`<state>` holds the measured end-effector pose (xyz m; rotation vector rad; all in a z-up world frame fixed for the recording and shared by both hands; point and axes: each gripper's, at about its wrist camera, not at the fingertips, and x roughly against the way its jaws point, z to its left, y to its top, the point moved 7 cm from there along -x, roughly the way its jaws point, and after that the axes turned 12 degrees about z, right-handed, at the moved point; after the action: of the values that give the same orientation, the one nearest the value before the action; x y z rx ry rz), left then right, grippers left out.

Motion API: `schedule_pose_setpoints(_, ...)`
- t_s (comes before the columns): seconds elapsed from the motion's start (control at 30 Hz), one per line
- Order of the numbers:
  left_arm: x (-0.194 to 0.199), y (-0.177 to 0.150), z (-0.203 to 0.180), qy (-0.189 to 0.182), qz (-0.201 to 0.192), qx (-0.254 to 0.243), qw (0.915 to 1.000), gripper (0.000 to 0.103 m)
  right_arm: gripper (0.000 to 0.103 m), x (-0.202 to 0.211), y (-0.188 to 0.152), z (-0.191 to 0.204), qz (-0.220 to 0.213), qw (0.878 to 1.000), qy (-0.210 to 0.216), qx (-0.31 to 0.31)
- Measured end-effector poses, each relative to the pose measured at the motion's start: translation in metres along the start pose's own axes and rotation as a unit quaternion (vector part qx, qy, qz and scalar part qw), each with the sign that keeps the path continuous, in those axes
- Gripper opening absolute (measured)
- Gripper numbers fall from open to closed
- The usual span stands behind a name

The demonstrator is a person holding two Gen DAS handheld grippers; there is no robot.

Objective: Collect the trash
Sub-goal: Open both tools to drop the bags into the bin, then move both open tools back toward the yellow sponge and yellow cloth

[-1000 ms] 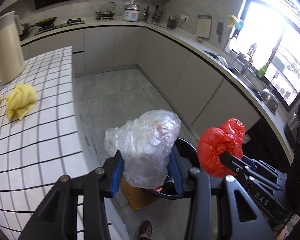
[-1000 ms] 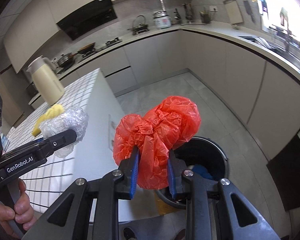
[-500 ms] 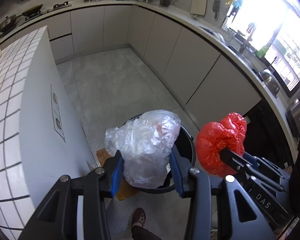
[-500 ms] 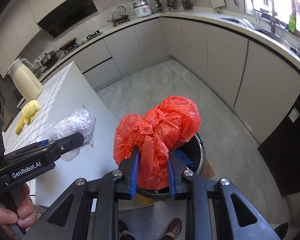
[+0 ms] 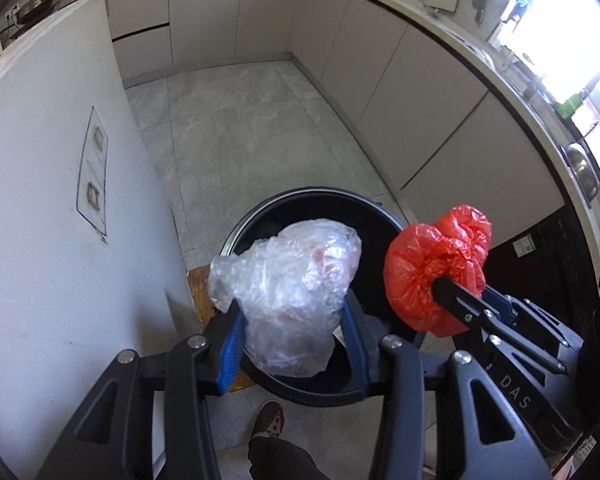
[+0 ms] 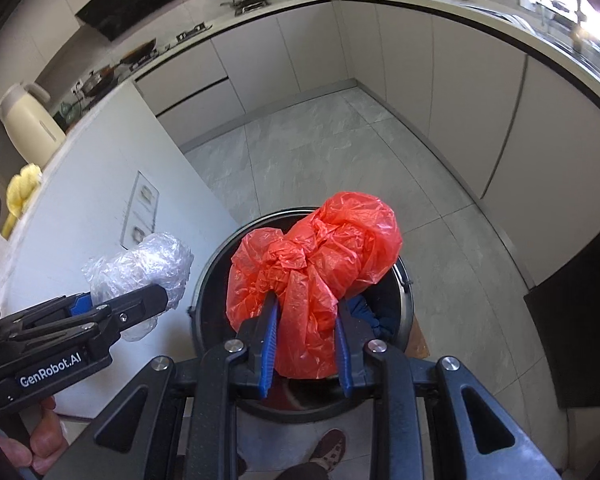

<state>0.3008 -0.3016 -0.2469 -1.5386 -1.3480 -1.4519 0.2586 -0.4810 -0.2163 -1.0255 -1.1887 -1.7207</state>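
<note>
- Both hands are sinking from island height toward the black bin (image 5: 236,236).
- Left gripper (image 5: 292,344) is easing open around the clear bag (image 5: 292,280), hanging over the bin.
- Right gripper (image 6: 305,344) is pinching the red bag (image 6: 316,256) above it; neither bag is dropped yet.

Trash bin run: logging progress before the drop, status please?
Left gripper jaws opening, clear plastic bag still between them. Right gripper shut on red plastic bag. Both over the open black trash bin. Nothing in the way.
</note>
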Motion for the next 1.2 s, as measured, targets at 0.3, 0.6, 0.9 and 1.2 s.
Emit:
schedule_pose_setpoints(0.3,-0.004,0.011,-0.002,0.013,-0.002,0.013,0.9998,0.063,0.051,-0.016,0.015,-0.016,-0.011,1.000,-0.022,0.005)
schedule_pose_setpoints(0.6,0.059,0.016,-0.007,0.018,-0.038,0.010,0.9991,0.063,0.051,0.035,0.024,0.000,-0.036,0.999,-0.011,0.004)
schedule_pose_setpoints(0.9,0.111,0.016,0.014,0.016,-0.075,0.029,0.9966,0.063,0.054,0.081,0.033,0.039,-0.064,0.998,0.007,0.023)
schedule_pose_setpoints(1.2,0.158,-0.001,0.066,0.023,-0.110,0.072,0.9910,0.064,0.061,0.104,0.043,0.117,-0.084,0.992,0.043,0.080)
